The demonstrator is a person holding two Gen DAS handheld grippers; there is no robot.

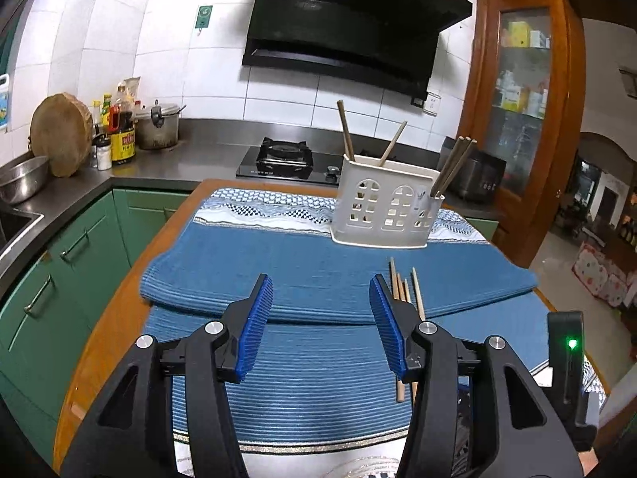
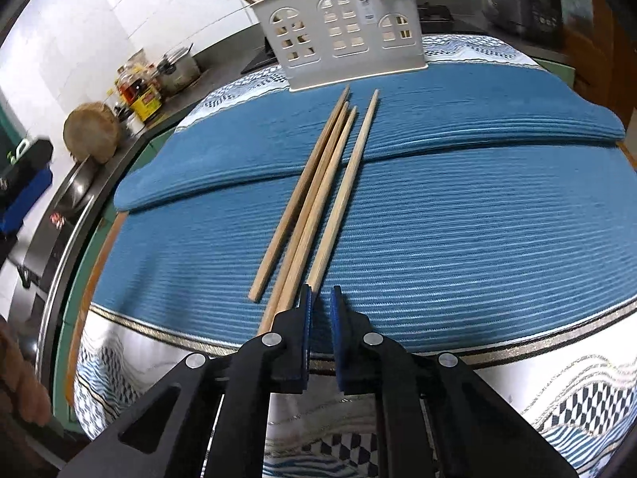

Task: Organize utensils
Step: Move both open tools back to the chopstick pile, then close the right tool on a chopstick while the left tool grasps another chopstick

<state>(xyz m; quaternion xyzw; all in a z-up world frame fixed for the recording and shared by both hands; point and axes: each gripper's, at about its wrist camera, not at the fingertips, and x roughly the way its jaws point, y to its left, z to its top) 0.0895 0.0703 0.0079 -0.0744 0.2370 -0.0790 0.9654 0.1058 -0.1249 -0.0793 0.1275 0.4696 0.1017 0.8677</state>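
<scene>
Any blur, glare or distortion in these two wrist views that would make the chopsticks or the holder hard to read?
Left wrist: strong fisheye bending at the edges, even indoor light, white holder sharp, loose chopsticks partly hidden behind the left tongs. Right wrist: chopsticks crisp centre frame, slight smear at the left rim, holder clear, no troubling glare.

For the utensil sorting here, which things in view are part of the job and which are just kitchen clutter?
Part of the job: loose chopsticks on the blue mat; white holder with chopsticks already in it; right gripper, nearly shut at one chopstick's end; left gripper, open.

Clutter: chopping block, pot, sauce bottles, steel bowl, stove.
</scene>
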